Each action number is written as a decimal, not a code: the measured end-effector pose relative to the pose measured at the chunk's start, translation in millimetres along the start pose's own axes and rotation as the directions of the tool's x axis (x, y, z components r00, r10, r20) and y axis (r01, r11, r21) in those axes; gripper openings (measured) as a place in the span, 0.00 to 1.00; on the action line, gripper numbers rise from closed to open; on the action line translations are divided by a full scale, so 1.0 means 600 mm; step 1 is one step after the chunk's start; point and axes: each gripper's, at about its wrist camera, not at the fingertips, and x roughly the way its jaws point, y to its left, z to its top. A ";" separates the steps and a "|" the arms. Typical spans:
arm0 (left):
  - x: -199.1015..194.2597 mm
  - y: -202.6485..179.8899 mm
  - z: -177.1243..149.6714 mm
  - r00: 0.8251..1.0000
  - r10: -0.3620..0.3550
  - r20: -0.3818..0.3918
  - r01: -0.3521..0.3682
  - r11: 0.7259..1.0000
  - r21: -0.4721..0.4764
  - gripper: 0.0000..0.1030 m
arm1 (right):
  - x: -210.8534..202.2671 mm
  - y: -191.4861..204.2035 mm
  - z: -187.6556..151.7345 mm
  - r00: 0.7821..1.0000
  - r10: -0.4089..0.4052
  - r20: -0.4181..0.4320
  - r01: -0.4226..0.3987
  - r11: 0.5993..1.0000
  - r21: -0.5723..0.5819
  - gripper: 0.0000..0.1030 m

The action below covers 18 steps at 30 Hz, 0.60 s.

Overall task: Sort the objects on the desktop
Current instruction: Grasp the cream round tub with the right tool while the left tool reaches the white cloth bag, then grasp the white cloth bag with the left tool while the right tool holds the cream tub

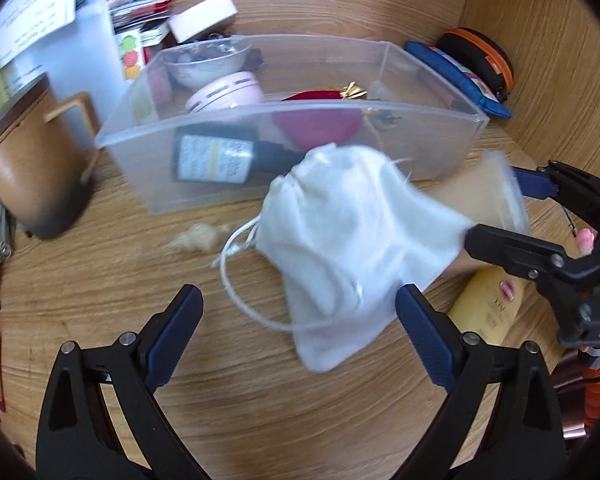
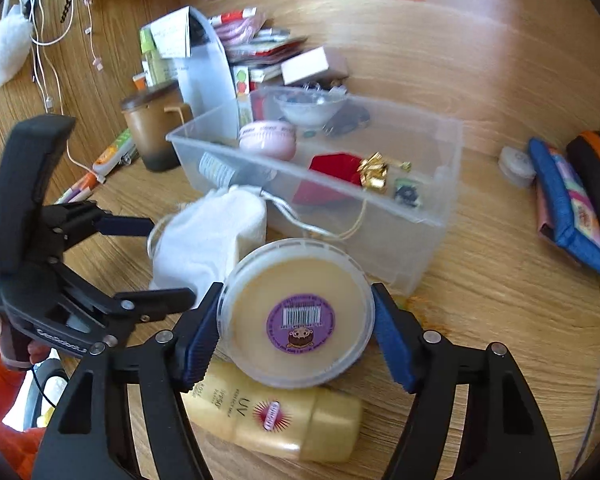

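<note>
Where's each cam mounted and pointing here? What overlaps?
Left wrist: on the left hand-held gripper, open, looking down over the white drawstring pouch to the clear bin; right hand-held gripper enters at right.
Right wrist: on the right hand-held gripper, shut on the round lidded tub above a yellow sunscreen bottle; left hand-held gripper at left.
Shared: pouch, bin, brown mug.

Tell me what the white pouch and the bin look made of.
Pouch: soft woven cloth, matte, probably cotton; it drapes and creases, with a cord drawstring. Bin: clear, slightly frosted rigid plastic; its contents show through the straight walls.
</note>
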 end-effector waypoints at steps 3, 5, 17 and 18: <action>0.010 -0.013 0.009 1.000 -0.012 -0.005 0.012 1.000 0.012 0.95 | -0.012 -0.006 -0.001 1.000 -0.017 0.006 0.017 1.000 -0.008 0.65; 0.019 -0.022 0.014 1.000 -0.025 -0.012 0.025 1.000 0.017 0.95 | -0.019 -0.011 -0.002 1.000 -0.024 0.005 0.024 1.000 -0.011 0.65; 0.035 -0.042 0.028 0.999 -0.018 0.027 0.017 0.999 0.035 0.55 | -0.040 -0.040 -0.006 0.998 -0.053 0.023 0.052 0.998 0.023 0.65; 0.034 -0.040 0.027 0.999 -0.024 0.030 0.023 0.999 0.033 0.53 | -0.043 -0.040 -0.003 0.998 -0.054 0.028 0.053 0.998 0.022 0.65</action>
